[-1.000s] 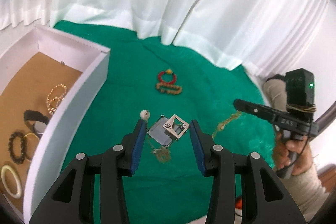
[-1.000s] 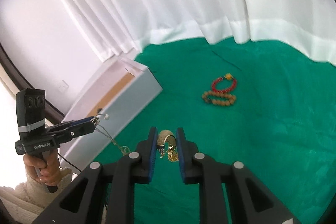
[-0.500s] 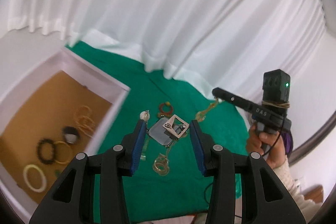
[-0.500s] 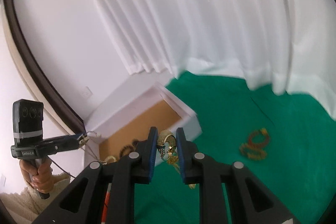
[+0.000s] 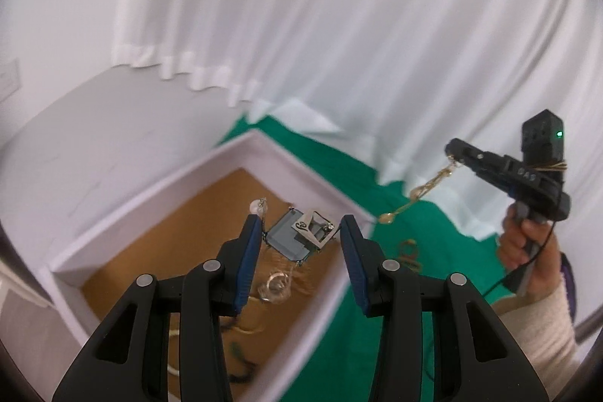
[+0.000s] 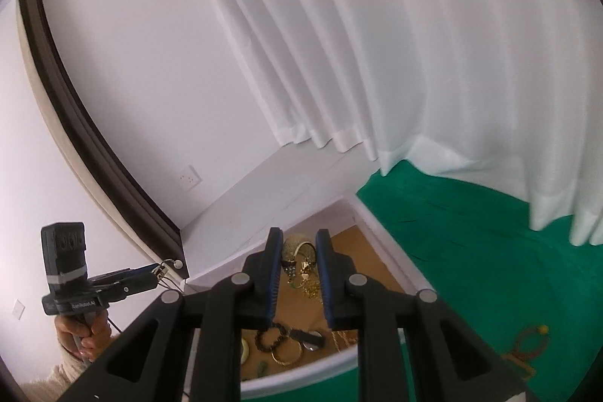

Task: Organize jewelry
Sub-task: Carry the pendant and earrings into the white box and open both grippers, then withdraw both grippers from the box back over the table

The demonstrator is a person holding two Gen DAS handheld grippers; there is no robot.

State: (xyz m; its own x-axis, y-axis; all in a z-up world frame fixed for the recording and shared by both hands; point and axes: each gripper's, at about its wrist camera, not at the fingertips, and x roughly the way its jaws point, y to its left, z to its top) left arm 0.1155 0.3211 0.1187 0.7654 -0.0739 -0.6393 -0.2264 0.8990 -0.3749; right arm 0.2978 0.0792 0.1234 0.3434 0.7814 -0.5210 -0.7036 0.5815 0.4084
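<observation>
My left gripper (image 5: pixel 301 232) holds a necklace with a grey square pendant (image 5: pixel 297 238) between its blue pads, above the white box (image 5: pixel 312 176) with a brown floor. My right gripper (image 6: pixel 298 264) is shut on a gold necklace (image 6: pixel 301 260), also above the box (image 6: pixel 392 251). In the left wrist view the right gripper (image 5: pixel 458 153) is up at the right with the gold chain (image 5: pixel 418 191) hanging from it. In the right wrist view the left gripper (image 6: pixel 158 270) is at the left with a chain and a pearl (image 6: pixel 177 263) at its tip.
Several bracelets and rings (image 6: pixel 286 341) lie on the box floor. A red bead bracelet and a wooden bead bracelet (image 6: pixel 527 341) lie on the green cloth (image 6: pixel 471 243). White curtains (image 6: pixel 414 44) hang behind the table.
Both grippers have risen and swung left with their necklaces, from above the green cloth to above the white box.
</observation>
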